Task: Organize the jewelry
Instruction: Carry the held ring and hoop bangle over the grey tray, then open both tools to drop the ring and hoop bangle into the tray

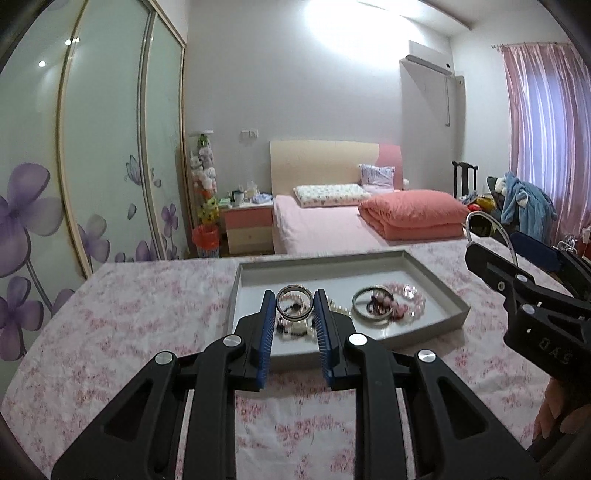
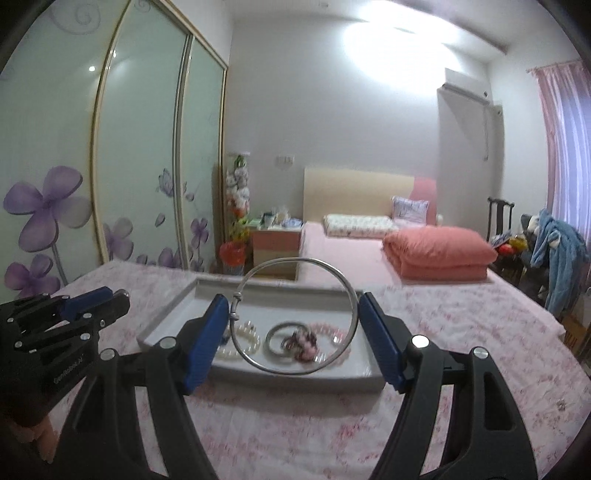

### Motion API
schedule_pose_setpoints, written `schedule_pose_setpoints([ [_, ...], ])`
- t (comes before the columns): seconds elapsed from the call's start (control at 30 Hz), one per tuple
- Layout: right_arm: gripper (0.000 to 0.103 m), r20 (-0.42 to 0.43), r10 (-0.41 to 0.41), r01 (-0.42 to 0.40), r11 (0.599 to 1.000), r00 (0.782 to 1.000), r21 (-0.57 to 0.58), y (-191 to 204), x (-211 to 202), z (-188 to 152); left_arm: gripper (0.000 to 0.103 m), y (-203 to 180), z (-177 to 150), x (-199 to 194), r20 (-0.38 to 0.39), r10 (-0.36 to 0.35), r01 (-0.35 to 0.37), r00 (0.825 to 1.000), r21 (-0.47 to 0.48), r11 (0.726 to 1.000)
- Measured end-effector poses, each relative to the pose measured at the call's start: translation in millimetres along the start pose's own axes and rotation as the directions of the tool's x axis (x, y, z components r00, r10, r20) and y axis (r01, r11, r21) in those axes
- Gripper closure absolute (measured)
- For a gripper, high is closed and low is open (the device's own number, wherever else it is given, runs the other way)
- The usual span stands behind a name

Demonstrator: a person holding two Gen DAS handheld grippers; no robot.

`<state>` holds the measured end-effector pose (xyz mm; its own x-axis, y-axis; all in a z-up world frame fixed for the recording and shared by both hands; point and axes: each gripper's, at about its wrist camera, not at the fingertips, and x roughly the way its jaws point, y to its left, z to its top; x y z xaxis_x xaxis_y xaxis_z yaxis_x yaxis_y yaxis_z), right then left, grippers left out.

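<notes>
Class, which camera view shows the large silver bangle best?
The right wrist view: the large silver bangle shows as a full hoop, upright between the right gripper pads above the tray. The left wrist view catches only an arc at its right edge.

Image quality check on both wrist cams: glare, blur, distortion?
Left wrist: ceiling light blown out, wardrobe bowed by fisheye, small bangle in the left gripper fairly sharp. Right wrist: same glare, overall softer; tray jewelry blurred, large bangle in the right gripper readable.
</notes>
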<state>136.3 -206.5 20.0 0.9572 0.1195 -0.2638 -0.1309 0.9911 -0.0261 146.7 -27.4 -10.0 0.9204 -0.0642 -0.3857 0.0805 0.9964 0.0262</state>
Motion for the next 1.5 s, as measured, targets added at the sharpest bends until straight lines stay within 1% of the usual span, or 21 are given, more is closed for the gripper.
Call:
schedule_pose_setpoints([
  [0.17, 0.032, 0.047, -0.019, 0.019, 1.0, 0.999, 0.005, -0.2, 3.8, 6.1, 0.081, -0.7, 7.6, 6.2, 0.026, 0.0, 0.001, 1.0, -0.012, 1.0],
  [0.47, 0.032, 0.059, -0.038, 0.037, 0.999, 0.998, 0.021, -6.3, 20.6, 10.1, 0.081, -2.5, 16.5, 22.7, 0.041, -0.003, 0.004, 0.999, -0.018, 1.0],
  [0.77, 0.032, 0.041, -0.046, 0.045, 0.999, 0.998, 0.029, -9.6, 42.9, 8.1, 0.081, -1.0, 18.8, 45.6, 0.014, -0.014, 0.015, 1.0, -0.027, 1.0],
  [0.93, 0.032, 0.02, -0.049, 0.049, 0.998, 0.999, 0.034, -13.4, 63.3, 7.0, 0.081, 0.3, 20.1, 64.1, -0.015, -0.021, 0.021, 1.0, -0.044, 0.999],
  [1.1, 0.032, -0.029, -0.043, 0.044, 0.998, 0.999, 0.039, -17.1, 94.8, 3.7, 0.081, -0.4, 16.8, 86.4, -0.064, -0.043, 0.04, 0.997, -0.051, 0.998],
  [1.2, 0.032, -0.091, -0.023, 0.028, 0.998, 0.996, 0.062, -21.3, 119.1, -1.5, 0.081, -5.0, 14.3, 105.3, -0.106, -0.069, 0.065, 0.992, -0.049, 0.997],
  [1.27, 0.032, -0.142, 0.004, 0.01, 0.996, 0.99, 0.092, -25.1, 136.0, -6.7, 0.081, -7.0, 12.9, 116.0, -0.133, -0.083, 0.076, 0.988, -0.055, 0.996],
  [1.43, 0.032, -0.247, 0.069, -0.025, 0.984, 0.967, 0.177, -33.6, 169.3, -19.6, 0.081, -7.4, 4.3, 141.4, -0.21, -0.117, 0.102, 0.971, -0.08, 0.992],
  [1.5, 0.031, -0.296, 0.123, -0.056, 0.973, 0.947, 0.224, -35.1, 179.4, -26.8, 0.08, -6.1, 0.8, 148.4, -0.235, -0.125, 0.104, 0.964, -0.098, 0.99],
])
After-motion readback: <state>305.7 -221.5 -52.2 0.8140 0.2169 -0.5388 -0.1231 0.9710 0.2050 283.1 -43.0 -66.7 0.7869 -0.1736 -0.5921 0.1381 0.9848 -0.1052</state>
